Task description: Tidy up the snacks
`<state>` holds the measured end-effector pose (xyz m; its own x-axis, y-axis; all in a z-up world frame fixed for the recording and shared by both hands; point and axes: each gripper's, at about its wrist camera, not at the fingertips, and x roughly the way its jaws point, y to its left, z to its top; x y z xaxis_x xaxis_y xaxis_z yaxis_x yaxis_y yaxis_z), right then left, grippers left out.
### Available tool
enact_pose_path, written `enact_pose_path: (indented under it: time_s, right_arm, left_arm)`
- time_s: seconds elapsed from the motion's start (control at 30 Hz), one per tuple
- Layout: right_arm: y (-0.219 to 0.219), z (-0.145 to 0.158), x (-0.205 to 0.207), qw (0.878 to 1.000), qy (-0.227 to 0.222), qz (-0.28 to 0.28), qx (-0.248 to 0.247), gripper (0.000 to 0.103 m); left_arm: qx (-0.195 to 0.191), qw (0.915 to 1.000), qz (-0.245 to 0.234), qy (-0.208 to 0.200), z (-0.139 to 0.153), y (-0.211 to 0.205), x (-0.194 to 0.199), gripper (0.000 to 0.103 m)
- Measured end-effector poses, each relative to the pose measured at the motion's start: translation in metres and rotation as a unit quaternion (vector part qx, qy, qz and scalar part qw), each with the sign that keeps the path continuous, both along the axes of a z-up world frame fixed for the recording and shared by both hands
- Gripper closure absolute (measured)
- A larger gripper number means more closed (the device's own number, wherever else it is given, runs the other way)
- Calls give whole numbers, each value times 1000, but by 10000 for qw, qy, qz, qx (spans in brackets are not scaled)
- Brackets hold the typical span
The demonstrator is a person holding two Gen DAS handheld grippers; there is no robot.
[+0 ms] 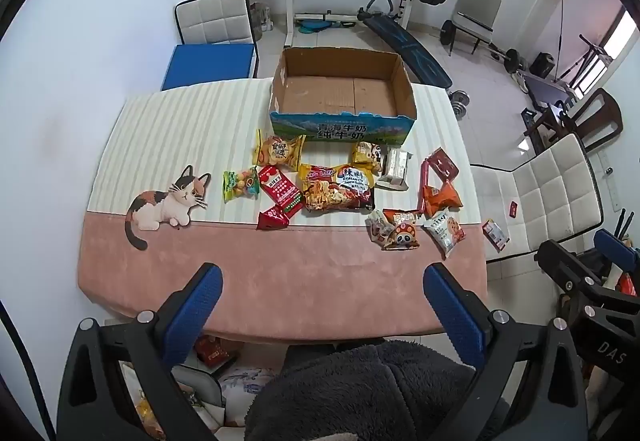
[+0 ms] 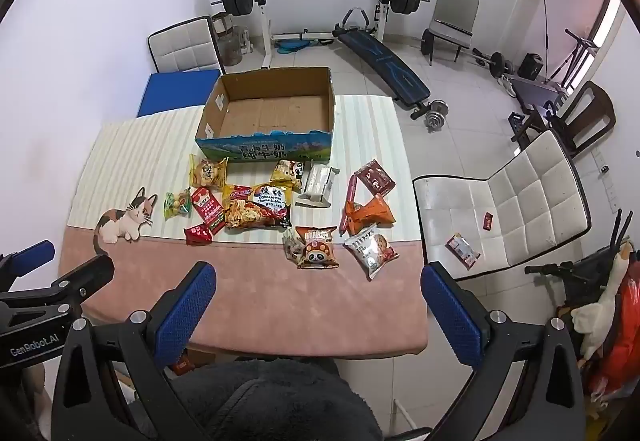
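Partly overlapped snacks (image 1: 338,193) (labels unreadable) front cardboard box (image 1: 342,121).

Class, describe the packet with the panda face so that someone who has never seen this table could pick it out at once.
Start at the open cardboard box at the far side of the table. Come toward the near edge, past the large noodle packet, onto the pink strip. The panda packet lies there, left of a white cookie packet; only it shows a cartoon panda face wearing a spotted red cap.

Left claw (image 1: 322,305) open, snack packets (image 1: 338,193) scattered (table (image 1: 280,281)), cardboard box (image 1: 342,125) behind
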<state>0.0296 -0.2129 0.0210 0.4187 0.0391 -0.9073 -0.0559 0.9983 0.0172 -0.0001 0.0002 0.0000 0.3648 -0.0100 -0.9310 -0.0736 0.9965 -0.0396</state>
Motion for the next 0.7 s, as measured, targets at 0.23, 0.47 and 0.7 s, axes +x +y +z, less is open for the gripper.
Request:
enact_pose_path:
  time_s: [0.23, 0.47, 0.7]
  right_arm:
    - [0, 3, 1, 10000, -36, 10, -10, 0]
    - [-2, 7, 6, 10000, -74, 3, 2, 0]
    - [3, 12, 9, 9999, -98, 36, -16, 0]
  left_arm:
    - [6, 10000, -20, -11, 1, 0, 0, 0]
    - [33, 10000, -24, -43, 9, 3, 12, 0]
    - [43, 10000, -27, -76, 10, 2, 10, 0]
